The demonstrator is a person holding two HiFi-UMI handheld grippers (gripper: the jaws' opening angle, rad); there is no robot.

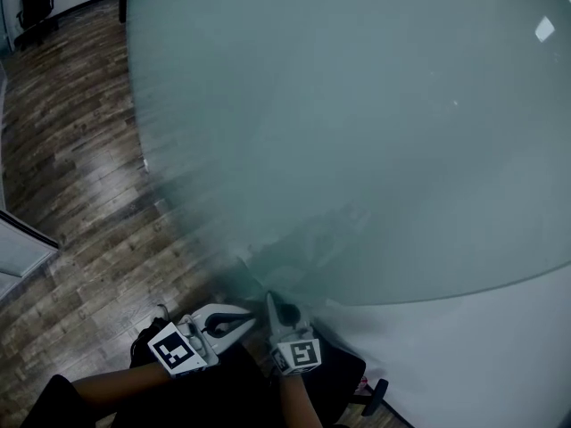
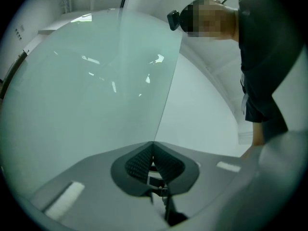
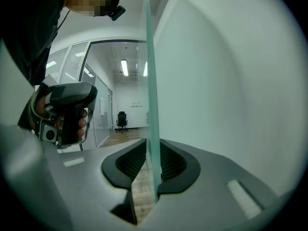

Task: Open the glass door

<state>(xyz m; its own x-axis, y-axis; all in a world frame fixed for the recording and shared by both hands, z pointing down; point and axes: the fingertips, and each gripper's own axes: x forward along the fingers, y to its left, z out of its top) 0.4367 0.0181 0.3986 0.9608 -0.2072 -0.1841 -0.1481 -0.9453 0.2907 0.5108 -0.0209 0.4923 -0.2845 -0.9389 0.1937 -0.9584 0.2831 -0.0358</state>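
The frosted glass door fills most of the head view, and its free edge comes down to my two grippers at the bottom. My right gripper has the door's edge between its jaws, and the pads sit against both faces of the pane, so my right gripper is shut on it. My left gripper is beside it on the left, shut with nothing in it. In the left gripper view its closed tips point at the foot of the door's edge. A hand holds the left gripper's handle.
Wood plank floor lies left of the door. A white wall stands to its right. A glass partition is at the far left. A black office chair stands far down the room. The person's dark-clothed body is close behind.
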